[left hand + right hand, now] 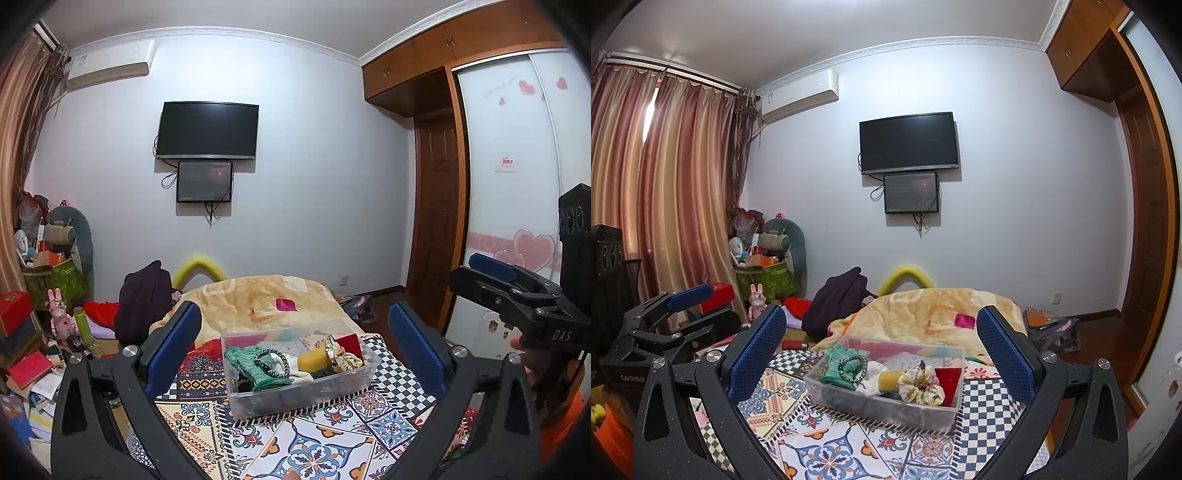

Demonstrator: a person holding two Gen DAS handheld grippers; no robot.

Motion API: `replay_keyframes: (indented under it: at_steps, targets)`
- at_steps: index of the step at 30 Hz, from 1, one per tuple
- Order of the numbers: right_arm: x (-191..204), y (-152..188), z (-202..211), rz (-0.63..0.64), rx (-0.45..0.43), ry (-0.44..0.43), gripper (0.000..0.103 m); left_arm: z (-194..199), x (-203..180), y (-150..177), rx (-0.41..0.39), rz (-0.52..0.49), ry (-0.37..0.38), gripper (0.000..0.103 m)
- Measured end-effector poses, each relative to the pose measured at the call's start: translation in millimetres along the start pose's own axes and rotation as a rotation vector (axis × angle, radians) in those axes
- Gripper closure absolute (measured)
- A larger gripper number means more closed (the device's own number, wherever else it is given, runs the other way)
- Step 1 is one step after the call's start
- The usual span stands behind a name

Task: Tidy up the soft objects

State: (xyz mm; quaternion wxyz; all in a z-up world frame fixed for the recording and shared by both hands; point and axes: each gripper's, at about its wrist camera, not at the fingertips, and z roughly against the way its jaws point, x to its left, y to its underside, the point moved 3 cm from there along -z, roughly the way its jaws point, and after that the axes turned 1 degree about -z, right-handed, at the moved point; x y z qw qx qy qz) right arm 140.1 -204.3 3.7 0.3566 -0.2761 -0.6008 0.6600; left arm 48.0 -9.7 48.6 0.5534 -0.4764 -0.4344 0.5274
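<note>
Soft objects sit gathered in the clear bin (295,373) on the bed, and both my grippers hang back empty.

From where I steer, the bin rests on the patterned bedspread (317,439) near me, with the beige blanket (266,295) beyond it. Inside I make out a green knitted piece (245,363) at the left, a dark beaded band (271,360) on it, a yellow roll (314,358) in the middle, and a floral scrunchie (918,387) with a red item (947,378) to the right. My left gripper (295,347) has its jaws wide apart, holding nothing; my right gripper (882,350) likewise. I judge the sorting nearly done, since no loose soft item shows on the bedspread nearby.
</note>
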Motion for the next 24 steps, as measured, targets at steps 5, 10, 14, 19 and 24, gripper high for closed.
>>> replay_keyframes:
  at_steps: [5,10,14,19,24]
  targets:
    - [-0.2,0.1,0.4,0.001,-0.002,0.000,0.000,0.4,-2.2,-0.1,0.006,-0.007,0.002,0.000]
    - [-0.9,0.1,0.5,0.001,0.002,-0.001,0.000,1.3,-4.4,0.1,0.003,-0.015,0.004,0.000]
    - [-1.2,0.2,1.5,0.002,0.006,-0.002,0.000,1.5,-4.7,0.2,0.006,-0.012,0.009,0.000]
    - [-0.7,-0.1,2.8,0.002,0.007,0.000,0.000,1.9,-6.2,-0.2,0.006,-0.018,0.012,0.000]
    - [-0.6,0.2,2.9,0.003,0.009,-0.001,0.000,2.5,-6.6,0.0,0.005,-0.019,0.016,0.000]
